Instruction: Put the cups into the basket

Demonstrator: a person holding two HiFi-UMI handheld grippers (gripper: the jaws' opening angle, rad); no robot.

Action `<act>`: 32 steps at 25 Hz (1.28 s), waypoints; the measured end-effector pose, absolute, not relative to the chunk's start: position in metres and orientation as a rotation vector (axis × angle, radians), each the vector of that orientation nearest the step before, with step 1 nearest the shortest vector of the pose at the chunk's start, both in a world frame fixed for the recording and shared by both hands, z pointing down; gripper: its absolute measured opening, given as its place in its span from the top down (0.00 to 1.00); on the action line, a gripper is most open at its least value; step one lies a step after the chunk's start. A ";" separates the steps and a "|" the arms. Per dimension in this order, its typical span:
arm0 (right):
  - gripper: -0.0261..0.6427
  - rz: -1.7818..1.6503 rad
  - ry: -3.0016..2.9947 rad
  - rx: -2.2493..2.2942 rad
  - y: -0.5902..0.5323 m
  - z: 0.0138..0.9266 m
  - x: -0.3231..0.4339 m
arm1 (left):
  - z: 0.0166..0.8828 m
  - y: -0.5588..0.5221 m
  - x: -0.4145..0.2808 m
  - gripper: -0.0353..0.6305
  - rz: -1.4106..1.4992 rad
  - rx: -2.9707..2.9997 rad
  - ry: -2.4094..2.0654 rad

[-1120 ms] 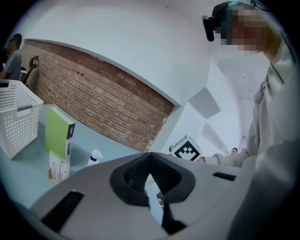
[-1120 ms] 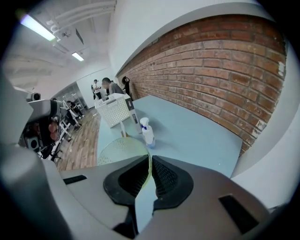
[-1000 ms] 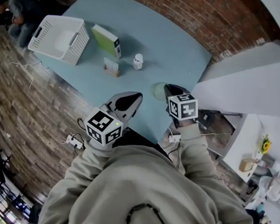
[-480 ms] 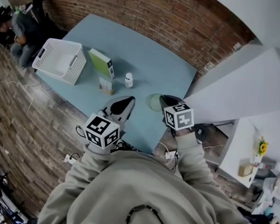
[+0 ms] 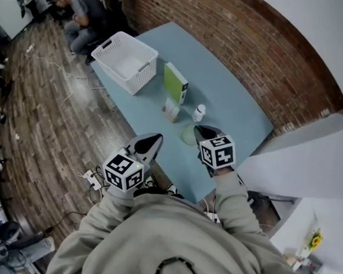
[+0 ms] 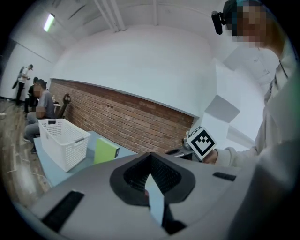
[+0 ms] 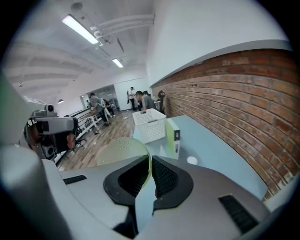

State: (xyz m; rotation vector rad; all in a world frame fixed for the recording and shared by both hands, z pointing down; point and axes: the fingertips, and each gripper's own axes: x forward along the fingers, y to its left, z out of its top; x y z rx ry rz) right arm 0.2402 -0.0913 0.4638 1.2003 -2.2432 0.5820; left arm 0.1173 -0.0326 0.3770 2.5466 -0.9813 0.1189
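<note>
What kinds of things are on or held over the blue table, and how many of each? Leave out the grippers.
Cups: 2 (green cup held in the right gripper; white cup on the table)
Baskets: 1 (white basket)
Boxes: 1 (green box)
Small upright stands: 1 (small stand)
Total: 5

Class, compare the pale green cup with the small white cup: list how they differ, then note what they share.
The pale green cup is see-through, while the small white cup is opaque. The pale green cup is pinched by its wall in the right gripper's jaws, whereas the small white cup stands free on the blue table. Both are cups, and both are outside the white basket.
</note>
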 end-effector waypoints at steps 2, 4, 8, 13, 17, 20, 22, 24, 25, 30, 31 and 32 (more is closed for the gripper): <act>0.91 0.551 -2.304 1.103 -0.095 0.459 0.195 | 0.371 -0.027 0.080 0.95 0.096 2.526 -1.053; 0.91 0.525 -2.349 1.007 -0.097 0.460 0.152 | 0.365 -0.019 0.043 0.95 0.078 2.506 -1.149; 0.91 0.497 -2.407 0.844 -0.093 0.460 0.089 | 0.358 -0.001 -0.021 0.95 0.016 2.426 -1.350; 0.91 0.435 -2.427 0.786 -0.093 0.444 0.046 | 0.360 0.004 -0.068 0.95 -0.027 2.379 -1.410; 0.91 0.445 -2.424 0.805 -0.103 0.439 0.037 | 0.369 0.000 -0.087 0.95 -0.012 2.365 -1.425; 0.91 0.454 -2.394 0.804 -0.102 0.449 0.033 | 0.369 -0.004 -0.098 0.95 -0.051 2.357 -1.410; 0.91 0.451 -2.380 0.812 -0.105 0.451 0.029 | 0.370 -0.011 -0.105 0.95 -0.051 2.368 -1.400; 0.91 0.446 -2.366 0.820 -0.107 0.452 0.025 | 0.374 -0.016 -0.109 0.95 -0.032 2.378 -1.384; 0.91 0.443 -2.360 0.822 -0.109 0.452 0.022 | 0.378 -0.018 -0.112 0.95 -0.026 2.381 -1.377; 0.91 0.414 -2.337 0.852 -0.122 0.450 0.010 | 0.382 -0.030 -0.130 0.95 -0.078 2.402 -1.326; 0.91 0.416 -2.333 0.868 -0.125 0.450 0.009 | 0.382 -0.033 -0.135 0.95 -0.080 2.409 -1.317; 0.91 0.420 -2.329 0.883 -0.127 0.450 0.007 | 0.383 -0.035 -0.139 0.95 -0.079 2.413 -1.308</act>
